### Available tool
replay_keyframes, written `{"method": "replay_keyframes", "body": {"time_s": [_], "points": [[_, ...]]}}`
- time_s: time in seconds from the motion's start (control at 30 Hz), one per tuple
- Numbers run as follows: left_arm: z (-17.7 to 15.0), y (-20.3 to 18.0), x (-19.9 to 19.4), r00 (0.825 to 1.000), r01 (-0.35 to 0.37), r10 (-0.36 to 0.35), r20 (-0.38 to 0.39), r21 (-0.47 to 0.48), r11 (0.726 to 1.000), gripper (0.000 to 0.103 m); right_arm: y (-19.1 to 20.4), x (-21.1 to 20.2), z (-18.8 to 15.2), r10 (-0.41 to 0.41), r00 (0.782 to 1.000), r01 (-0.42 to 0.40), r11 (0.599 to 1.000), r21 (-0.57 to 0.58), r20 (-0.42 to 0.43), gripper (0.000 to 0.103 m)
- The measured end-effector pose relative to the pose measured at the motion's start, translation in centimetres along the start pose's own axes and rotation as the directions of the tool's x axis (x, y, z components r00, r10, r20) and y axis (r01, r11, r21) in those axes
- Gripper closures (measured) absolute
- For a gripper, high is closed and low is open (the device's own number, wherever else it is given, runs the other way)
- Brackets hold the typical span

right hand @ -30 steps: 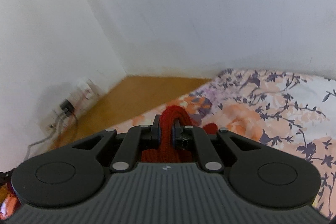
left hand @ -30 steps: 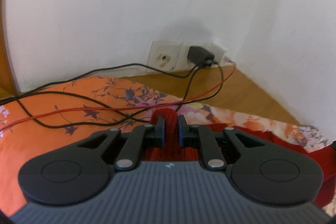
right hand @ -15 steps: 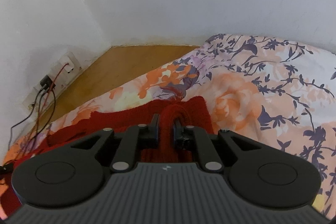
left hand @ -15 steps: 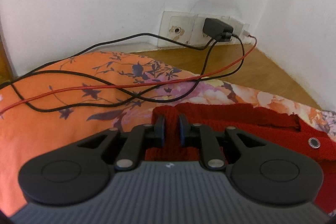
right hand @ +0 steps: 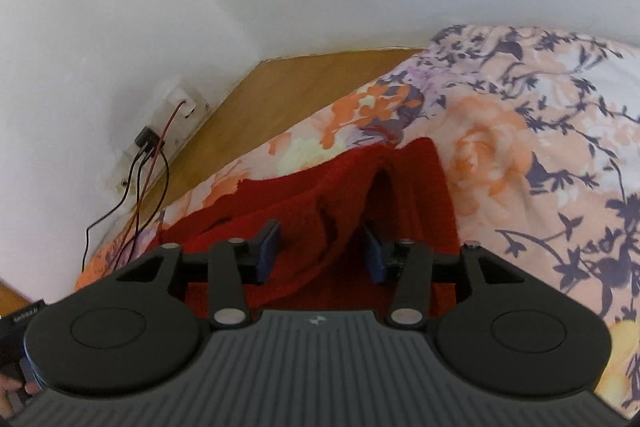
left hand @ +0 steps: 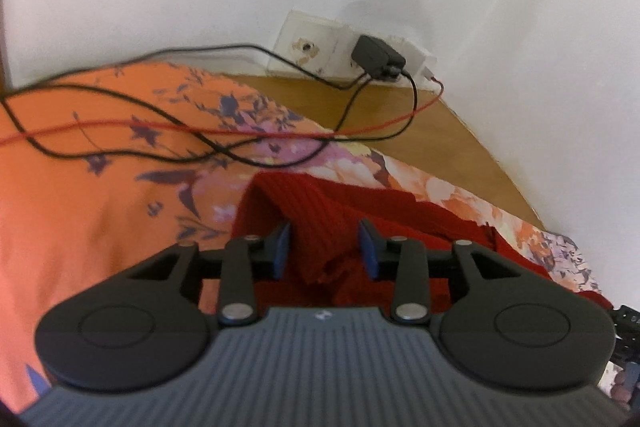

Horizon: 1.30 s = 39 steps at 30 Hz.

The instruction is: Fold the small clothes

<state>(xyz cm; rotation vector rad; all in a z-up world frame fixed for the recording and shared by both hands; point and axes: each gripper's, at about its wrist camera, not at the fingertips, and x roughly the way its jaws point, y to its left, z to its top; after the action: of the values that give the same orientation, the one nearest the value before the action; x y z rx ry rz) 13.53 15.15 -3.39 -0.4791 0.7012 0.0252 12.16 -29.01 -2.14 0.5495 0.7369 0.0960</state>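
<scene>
Both jaws stand apart: left hand-held gripper point(left hand: 324, 242) and right hand-held gripper point(right hand: 320, 250) are spread wide, each with a raised ridge of the red knit garment point(left hand: 320, 215) loose between its blue pads, nothing clamped. Garment lies bunched at lower centre of both frames on the floral bedspread point(right hand: 520, 147), ribbed, soft, one edge doubled over, so I judge a fold just laid but flattening and further folds left. Thin black and red cables point(left hand: 168, 131) trail across the bedspread's orange part, upper left, to a wall socket point(left hand: 316, 47).

Left gripper point(left hand: 325, 243) and right gripper point(right hand: 320, 246) both hold their fingers spread apart, seemingly gripping nothing.
</scene>
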Motion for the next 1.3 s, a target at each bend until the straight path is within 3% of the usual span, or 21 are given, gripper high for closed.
{"method": "replay_keyframes", "body": {"time_s": [0.03,0.1,0.13,0.17,0.4,0.63,0.7,0.73,0.77,0.83,0.87,0.9,1.0,1.3], "points": [[-0.1,0.0,0.3,1.000,0.001,-0.001,-0.011,-0.008,1.000,0.064,0.2,0.1,0.0,-0.001,1.000,0.001,1.000,-0.011,-0.001,0.058],[-0.3,-0.1,0.8,0.999,0.028,-0.028,-0.031,-0.018,0.999,0.066,0.5,0.2,0.1,0.005,1.000,-0.005,1.000,-0.029,-0.002,0.088],[-0.4,-0.2,1.0,0.999,0.040,-0.040,-0.036,-0.017,0.999,0.074,0.6,0.3,0.2,0.004,1.000,-0.004,1.000,-0.028,0.000,0.091],[-0.5,-0.4,1.2,0.998,0.045,-0.045,-0.035,-0.007,0.999,0.095,0.6,0.3,0.3,0.007,1.000,-0.007,1.000,-0.024,0.007,0.094],[1.6,-2.1,1.7,0.999,0.034,-0.035,0.027,0.037,0.999,0.095,1.2,1.1,3.1,0.023,0.997,-0.021,1.000,-0.022,0.075,0.096],[3.1,-3.5,4.6,0.999,-0.030,0.027,0.035,0.097,0.995,0.092,1.7,5.2,4.7,-0.013,0.999,0.015,0.999,-0.043,0.048,0.096],[3.1,-3.8,5.3,0.998,-0.052,0.048,0.033,0.121,0.991,0.090,1.4,6.1,4.8,-0.029,0.999,0.030,0.999,-0.034,0.030,0.093],[3.1,-3.9,5.5,0.998,-0.055,0.052,0.028,0.130,0.990,0.081,1.3,6.6,4.7,-0.038,0.999,0.039,0.999,-0.031,0.021,0.092],[3.1,-4.0,5.7,0.998,-0.064,0.061,0.028,0.135,0.989,0.069,1.1,6.9,4.7,-0.041,0.999,0.041,0.999,-0.028,0.016,0.086],[3.0,-4.2,5.8,0.996,-0.083,0.077,0.047,0.145,0.986,0.054,0.8,7.1,4.5,-0.042,0.999,0.042,0.999,-0.024,0.020,0.072],[3.0,-4.3,5.7,0.995,-0.089,0.081,0.056,0.157,0.984,0.051,0.7,7.1,4.5,-0.043,0.999,0.044,0.999,-0.028,0.031,0.060],[3.1,-4.4,5.7,0.995,-0.090,0.082,0.056,0.168,0.982,0.051,0.6,7.0,4.4,-0.044,0.998,0.045,0.998,-0.033,0.042,0.050],[3.3,-4.5,5.4,0.996,-0.083,0.077,0.041,0.184,0.979,0.051,0.7,6.3,4.7,-0.055,0.995,0.060,0.997,-0.054,0.077,0.039],[2.1,-4.7,3.2,0.996,-0.087,0.092,-0.017,0.202,0.976,0.051,0.3,2.0,4.5,-0.056,0.989,0.068,0.994,-0.090,0.136,0.035]]}}
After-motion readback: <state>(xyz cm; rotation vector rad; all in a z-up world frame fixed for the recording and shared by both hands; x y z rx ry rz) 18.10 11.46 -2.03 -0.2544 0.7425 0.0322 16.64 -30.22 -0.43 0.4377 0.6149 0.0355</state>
